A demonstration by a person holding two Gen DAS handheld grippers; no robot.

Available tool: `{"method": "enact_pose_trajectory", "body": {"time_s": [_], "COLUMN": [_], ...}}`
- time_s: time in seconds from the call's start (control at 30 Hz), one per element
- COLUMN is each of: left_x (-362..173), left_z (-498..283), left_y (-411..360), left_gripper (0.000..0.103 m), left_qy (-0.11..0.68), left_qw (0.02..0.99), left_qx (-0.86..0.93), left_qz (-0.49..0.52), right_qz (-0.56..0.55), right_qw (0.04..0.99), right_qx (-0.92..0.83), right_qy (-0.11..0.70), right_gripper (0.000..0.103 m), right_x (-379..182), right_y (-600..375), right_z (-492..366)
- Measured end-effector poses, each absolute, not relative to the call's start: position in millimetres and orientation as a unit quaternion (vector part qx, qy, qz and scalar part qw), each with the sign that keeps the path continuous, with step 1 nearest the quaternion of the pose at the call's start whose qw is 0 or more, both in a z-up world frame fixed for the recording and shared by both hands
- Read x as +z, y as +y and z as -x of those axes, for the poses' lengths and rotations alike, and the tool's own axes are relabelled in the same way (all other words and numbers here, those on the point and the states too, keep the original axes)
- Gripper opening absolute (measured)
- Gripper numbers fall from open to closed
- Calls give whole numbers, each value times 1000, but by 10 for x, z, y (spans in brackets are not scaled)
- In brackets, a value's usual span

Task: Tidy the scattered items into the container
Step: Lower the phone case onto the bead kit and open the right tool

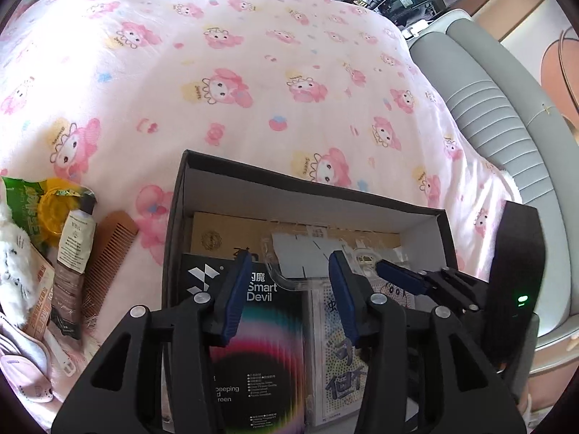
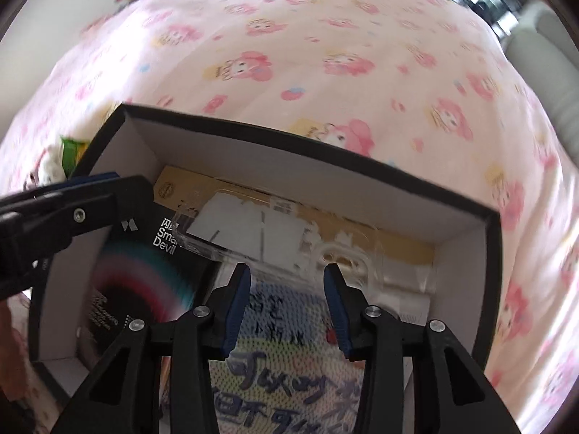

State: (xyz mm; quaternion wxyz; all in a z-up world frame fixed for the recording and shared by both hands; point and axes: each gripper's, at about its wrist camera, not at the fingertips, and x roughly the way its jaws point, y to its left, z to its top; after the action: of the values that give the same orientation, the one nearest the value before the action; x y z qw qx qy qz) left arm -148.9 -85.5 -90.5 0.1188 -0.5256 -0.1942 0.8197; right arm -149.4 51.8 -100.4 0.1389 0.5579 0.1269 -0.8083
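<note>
Sitting on the pink cartoon-print bedspread [image 1: 253, 83], the container [image 1: 311, 195] was a black cardboard box with white inner walls, open at the top, straight under both your grippers. Inside it lay a tan flat box [image 1: 217, 233] along the far wall, a clear phone case [image 2: 275, 238] with white card in it on top, a black "Smart Devil" pack [image 1: 260, 340] with a rainbow swirl at the left, and a dotted card with handwritten characters [image 2: 286, 379] at the right.

Your left gripper [image 1: 293, 296] hung over the box's near left part, jaws spread partway, blue pads apart, nothing pinched; the black pack and clear case showed through the gap, but whether the tips touched them you could not tell. Your right gripper [image 2: 286, 307] pointed steeply down over the dotted card, jaws likewise partway apart and empty; this view was motion-blurred. Each gripper showed in the other's view: the right one entered from the right edge over the box, the left one from the left edge across the box's corner.

Items left outside the box, on the spread to its left: a wooden comb [image 1: 108, 260], a cream tube [image 1: 72, 267], a yellow round lid [image 1: 54, 213] on a green packet [image 1: 21, 202], a white plush toy [image 1: 14, 264], an orange-printed packet [image 1: 39, 303] and a pink slipper-like thing [image 1: 25, 372]. They were bunched together, near the box but apart from it.
</note>
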Motion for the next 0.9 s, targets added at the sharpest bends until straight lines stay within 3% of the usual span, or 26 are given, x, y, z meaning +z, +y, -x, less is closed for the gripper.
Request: {"method": "enact_pose_trajectory", "body": {"time_s": [0.37,0.6,0.63,0.7,0.73,0.77,0.9], "left_x": [-924,-915,-922,-923,-918,-910,-906], "left_z": [1505,1495,1500,1500,1499,1496,1471], "left_y": [-923,-959,-969,-977,-977,-972,-938], "left_gripper": [46,46,46,46,46,46,46], "left_qy": [-216,-219,-222,-227,-229,-228,-220], "left_qw": [131,135,135,137,139,141,143], "left_qx": [812,812,810,808,808,809,810], "left_qz": [526,524,525,525,524,523,525], "right_qz": [-579,-584,-581,-580,-580,-575,-549], "right_qw": [163,182,188,212,220,219,170], "right_qx": [-778,-774,-777,-777,-778,-783,-814], "right_qy": [181,161,156,124,104,90,85], "right_gripper": [43,45,42,24,21,9,8], "right_x": [-1100,-1184,-1160,-1083,-1042,-996,-838], "right_y": [334,320,333,384,421,463,654], "right_z": [1502,1539,1525,1491,1484,1480,1493]}}
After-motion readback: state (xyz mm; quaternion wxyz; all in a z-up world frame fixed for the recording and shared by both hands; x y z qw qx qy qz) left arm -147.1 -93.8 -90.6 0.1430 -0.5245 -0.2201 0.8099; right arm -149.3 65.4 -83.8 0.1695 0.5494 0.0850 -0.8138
